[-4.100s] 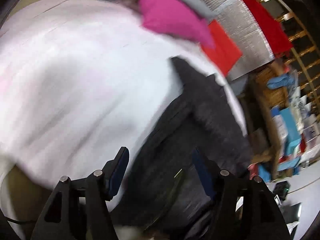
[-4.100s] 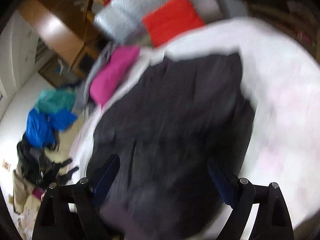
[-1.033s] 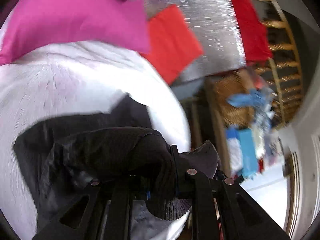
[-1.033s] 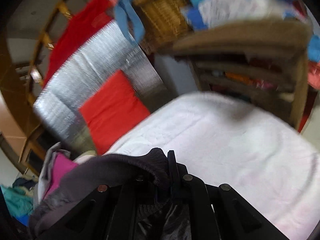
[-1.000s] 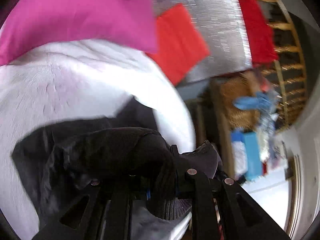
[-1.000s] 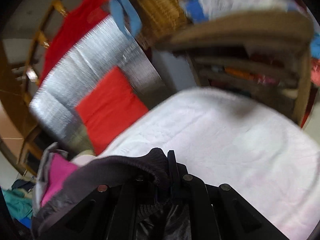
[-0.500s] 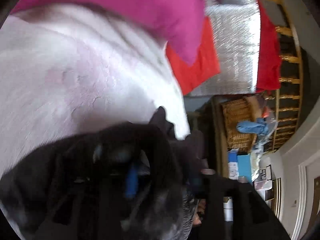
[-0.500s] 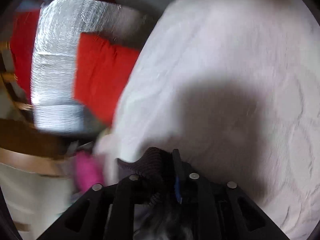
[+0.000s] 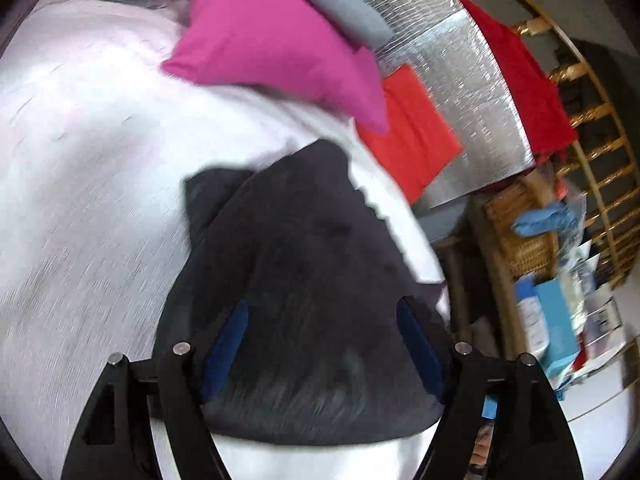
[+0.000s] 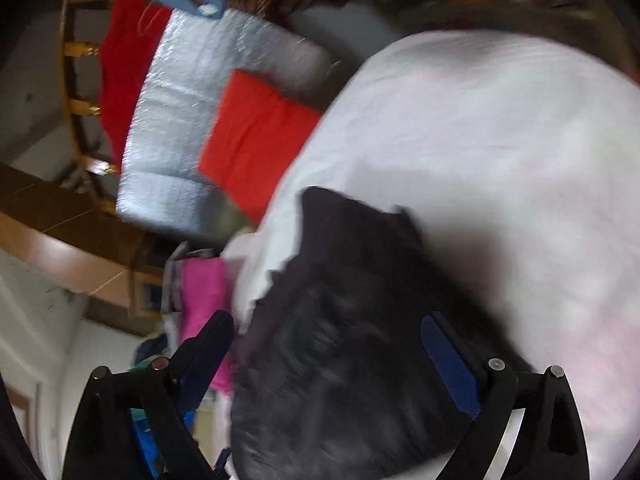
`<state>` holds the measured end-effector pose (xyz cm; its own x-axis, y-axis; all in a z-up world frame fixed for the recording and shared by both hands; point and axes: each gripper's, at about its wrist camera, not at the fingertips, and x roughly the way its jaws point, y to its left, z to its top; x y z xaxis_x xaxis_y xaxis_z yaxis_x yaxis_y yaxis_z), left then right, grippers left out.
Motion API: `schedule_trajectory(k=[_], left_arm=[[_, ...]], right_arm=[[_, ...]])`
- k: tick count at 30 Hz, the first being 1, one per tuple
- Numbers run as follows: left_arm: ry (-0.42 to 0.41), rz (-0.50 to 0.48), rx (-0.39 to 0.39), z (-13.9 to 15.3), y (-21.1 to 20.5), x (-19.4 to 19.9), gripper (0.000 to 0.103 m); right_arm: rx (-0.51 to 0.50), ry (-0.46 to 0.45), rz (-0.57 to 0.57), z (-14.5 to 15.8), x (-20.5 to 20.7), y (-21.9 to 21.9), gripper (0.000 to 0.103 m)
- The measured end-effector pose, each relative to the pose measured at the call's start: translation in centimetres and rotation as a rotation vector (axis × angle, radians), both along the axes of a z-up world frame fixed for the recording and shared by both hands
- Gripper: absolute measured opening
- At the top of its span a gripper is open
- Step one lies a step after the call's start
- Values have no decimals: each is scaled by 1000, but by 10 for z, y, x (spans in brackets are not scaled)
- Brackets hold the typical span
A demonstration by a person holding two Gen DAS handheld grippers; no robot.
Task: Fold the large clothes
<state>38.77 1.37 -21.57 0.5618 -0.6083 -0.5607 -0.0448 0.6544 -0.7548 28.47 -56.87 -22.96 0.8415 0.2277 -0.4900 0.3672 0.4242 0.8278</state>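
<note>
A dark grey garment (image 9: 304, 276) lies folded over in a heap on the white bed cover (image 9: 88, 184). It also shows in the right wrist view (image 10: 352, 344). My left gripper (image 9: 320, 320) is open and hovers over the garment, holding nothing. My right gripper (image 10: 332, 336) is open too, over the same garment near the bed's left edge. Both views are motion-blurred.
A pink pillow (image 9: 276, 48) and a grey cloth (image 9: 340, 4) lie at the head of the bed. A red cushion (image 9: 408, 136) and a silver mat (image 9: 456, 80) stand beyond the edge. Wooden railing (image 9: 600, 112) and cluttered shelves (image 9: 560, 320) are to the right.
Both grippers were shut on the dark garment a second ago. They have let go and opened, and the garment now lies on the bed.
</note>
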Motion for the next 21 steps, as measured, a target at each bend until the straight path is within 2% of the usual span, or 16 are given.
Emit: schedule_trajectory(k=[4, 8, 12, 14, 18, 21], left_arm=[[-10, -8, -13, -3, 2, -27, 78], [-12, -11, -14, -10, 4, -36, 78], [18, 37, -75, -17, 6, -42, 78], [7, 51, -99, -15, 9, -52, 78], [18, 97, -69, -16, 10, -62, 78], [32, 150, -15, -21, 8, -68, 78]], right_arm=[[120, 22, -1, -23, -41, 8, 97], [192, 64, 6, -47, -50, 28, 97], [175, 132, 10, -66, -28, 39, 96], [184, 128, -13, -76, -25, 40, 96], [164, 91, -57, -77, -7, 41, 96], [152, 66, -106, -78, 5, 43, 96]])
